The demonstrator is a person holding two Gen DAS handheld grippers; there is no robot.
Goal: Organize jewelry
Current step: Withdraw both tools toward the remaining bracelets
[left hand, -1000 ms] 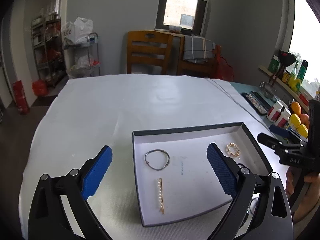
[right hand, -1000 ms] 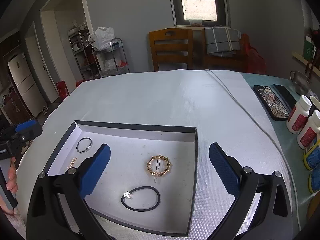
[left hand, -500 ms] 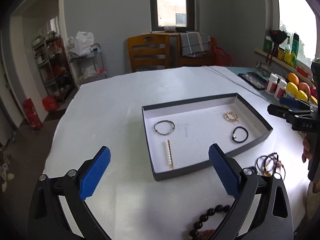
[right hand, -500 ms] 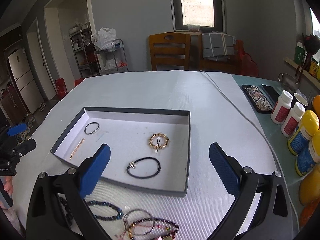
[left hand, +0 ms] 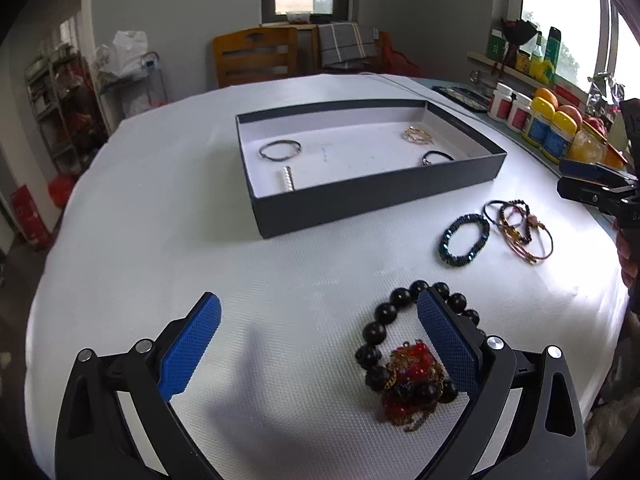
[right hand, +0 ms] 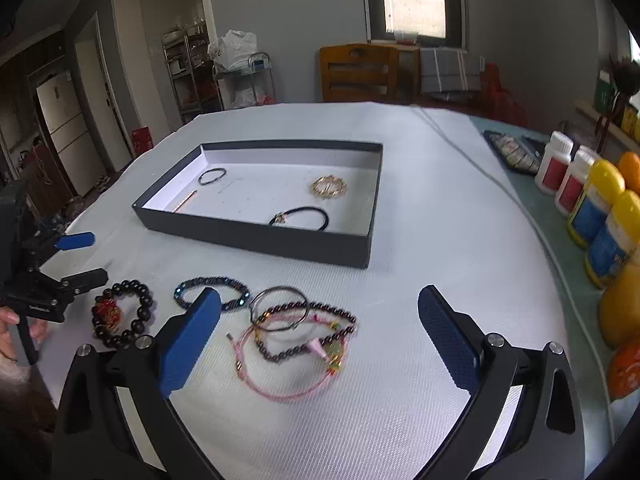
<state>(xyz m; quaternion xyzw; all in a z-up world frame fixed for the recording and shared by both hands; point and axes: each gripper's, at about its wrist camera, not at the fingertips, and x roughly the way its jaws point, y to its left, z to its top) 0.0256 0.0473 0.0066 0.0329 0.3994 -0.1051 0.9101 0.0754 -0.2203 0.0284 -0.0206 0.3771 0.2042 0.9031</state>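
Here both tongs are released, jaws spread wide: the left gripper (left hand: pixel 318 320) fills the lower frame with the black bead bracelet (left hand: pixel 404 340) at its right finger, and the right gripper (right hand: pixel 320 316) hangs over the tangle of thin bracelets (right hand: pixel 296 332) at lower centre. The dark tray (right hand: pixel 256 236) sits mid-frame, holding a gold hair clip (right hand: pixel 329 186), a black hair tie (right hand: pixel 300 216), a thin bangle (right hand: pixel 212 176) and a pearl pin (left hand: pixel 287 178). A dark blue bead bracelet (right hand: pixel 212 292) lies on the white table cover (right hand: pixel 420 272), between the black beads and the tangle.

The right hand-held gripper (right hand: pixel 318 330) gapes over tangled bracelets (right hand: pixel 298 330) near a tray (right hand: pixel 256 236) holding 4 pieces.
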